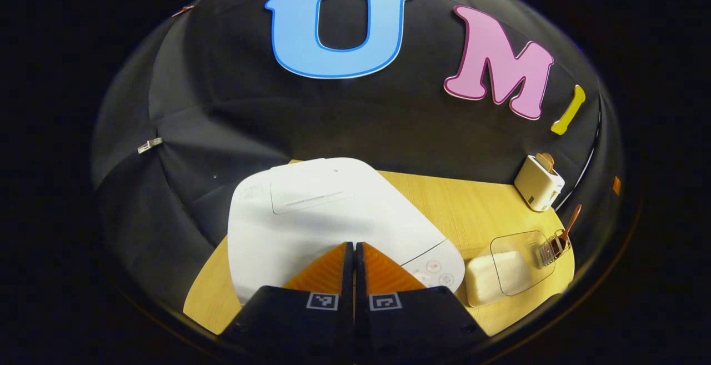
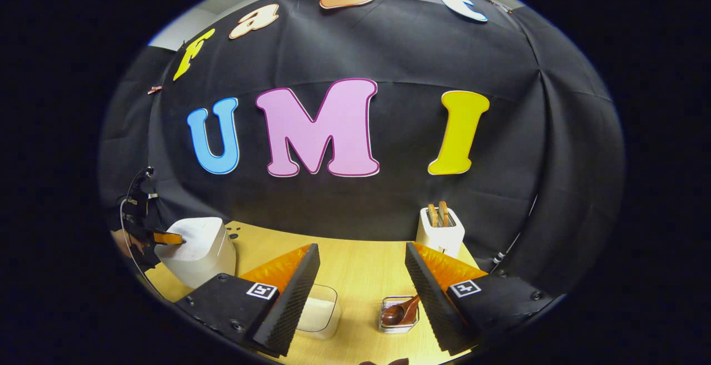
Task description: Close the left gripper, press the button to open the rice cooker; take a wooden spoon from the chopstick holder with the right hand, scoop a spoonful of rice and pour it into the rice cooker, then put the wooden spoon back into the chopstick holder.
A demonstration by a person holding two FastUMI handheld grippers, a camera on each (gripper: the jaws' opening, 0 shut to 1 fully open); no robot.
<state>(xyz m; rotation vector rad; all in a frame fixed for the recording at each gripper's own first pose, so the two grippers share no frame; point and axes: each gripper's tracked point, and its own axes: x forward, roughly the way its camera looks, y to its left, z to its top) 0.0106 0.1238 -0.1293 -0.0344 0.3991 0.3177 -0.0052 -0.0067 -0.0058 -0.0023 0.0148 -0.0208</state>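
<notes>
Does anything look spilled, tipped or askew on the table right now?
Nothing stands out. The rice cooker sits flat with its lid shut, the rice container holds its rice with no spill nearby, and the wooden spoon rests in the chopstick holder.

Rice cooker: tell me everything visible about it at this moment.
The rice cooker is a white, glossy, rounded-square appliance, lid shut, with a recessed handle panel on top and round buttons at its front corner. It stands on the wooden table at its left end. The shut left gripper hovers over its lid; contact is unclear.
</notes>
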